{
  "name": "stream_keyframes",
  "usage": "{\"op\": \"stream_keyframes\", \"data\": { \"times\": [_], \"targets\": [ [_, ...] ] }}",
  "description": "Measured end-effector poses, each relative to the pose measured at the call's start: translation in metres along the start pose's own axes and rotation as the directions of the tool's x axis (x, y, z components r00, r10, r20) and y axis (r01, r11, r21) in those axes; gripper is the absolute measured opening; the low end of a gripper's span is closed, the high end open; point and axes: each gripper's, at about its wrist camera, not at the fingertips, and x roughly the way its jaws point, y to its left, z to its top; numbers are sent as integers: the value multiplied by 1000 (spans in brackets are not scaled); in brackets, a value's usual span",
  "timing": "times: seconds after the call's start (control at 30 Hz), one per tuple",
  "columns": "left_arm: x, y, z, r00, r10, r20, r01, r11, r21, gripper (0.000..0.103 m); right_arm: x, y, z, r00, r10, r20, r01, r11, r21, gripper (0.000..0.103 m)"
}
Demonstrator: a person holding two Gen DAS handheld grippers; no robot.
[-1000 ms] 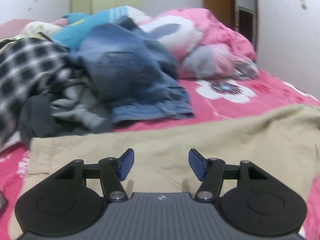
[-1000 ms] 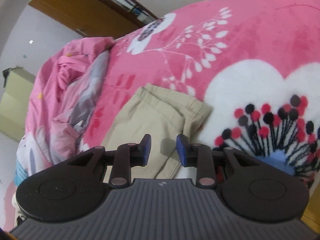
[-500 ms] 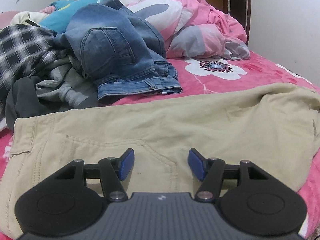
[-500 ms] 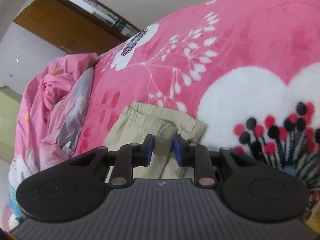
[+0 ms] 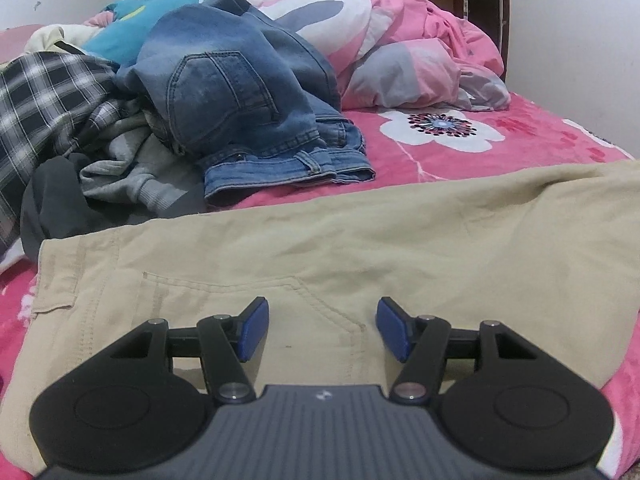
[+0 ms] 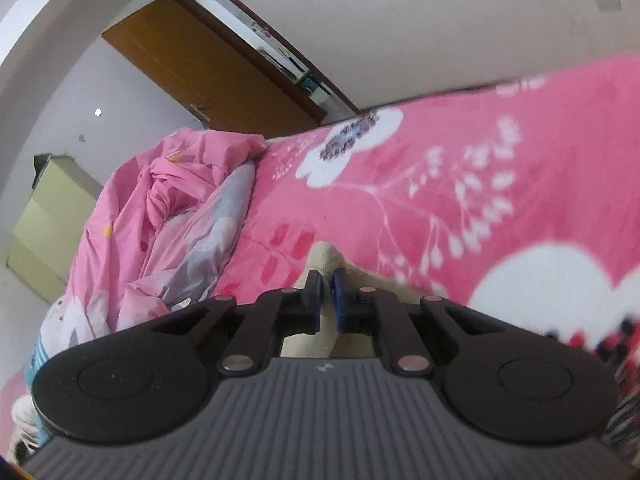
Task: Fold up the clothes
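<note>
Khaki trousers (image 5: pixel 360 240) spread crosswise ahead of left gripper (image 5: pixel 322 330), jaws apart, empty; right gripper (image 6: pixel 326 300) clamped on far leg end, nearer for fold-over

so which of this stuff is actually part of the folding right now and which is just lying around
In the job:
- beige trousers
- right hand-held gripper, shut on their cloth
- left hand-held gripper, open above them

Lying about:
- jeans
- checked shirt
- grey sweater
- pink duvet
</note>
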Motion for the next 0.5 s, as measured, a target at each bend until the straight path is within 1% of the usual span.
{"op": "stream_keyframes", "data": {
  "times": [0.1, 0.17, 0.2, 0.3, 0.43, 0.5],
  "targets": [
    [1, 0, 1, 1000, 3, -4, -3, 1000, -1, 61, 9, -5, 3, 997, -68, -23, 67, 997, -23, 5],
    [1, 0, 1, 1000, 4, -6, -4, 1000, 7, 62, 24, -16, -5, 987, -150, -56, 147, 988, -43, 5],
    [1, 0, 1, 1000, 5, -5, -5, 1000, 11, 61, 30, -23, -10, 983, -172, -69, 171, 985, -17, 5],
    [-1, 1, 2, 1000, 7, -3, -7, 1000, 16, 62, 23, -34, -18, 989, -144, -32, 145, 988, 54, 5],
    [-2, 5, 2, 1000, 10, 4, -10, 1000, 20, 62, -4, -23, -13, 996, -75, 43, 72, 996, 53, 5],
    [-3, 5, 2, 1000, 8, 4, -8, 1000, 18, 63, -10, -17, -10, 996, -62, 59, 60, 998, 37, 5]
  ]
}}
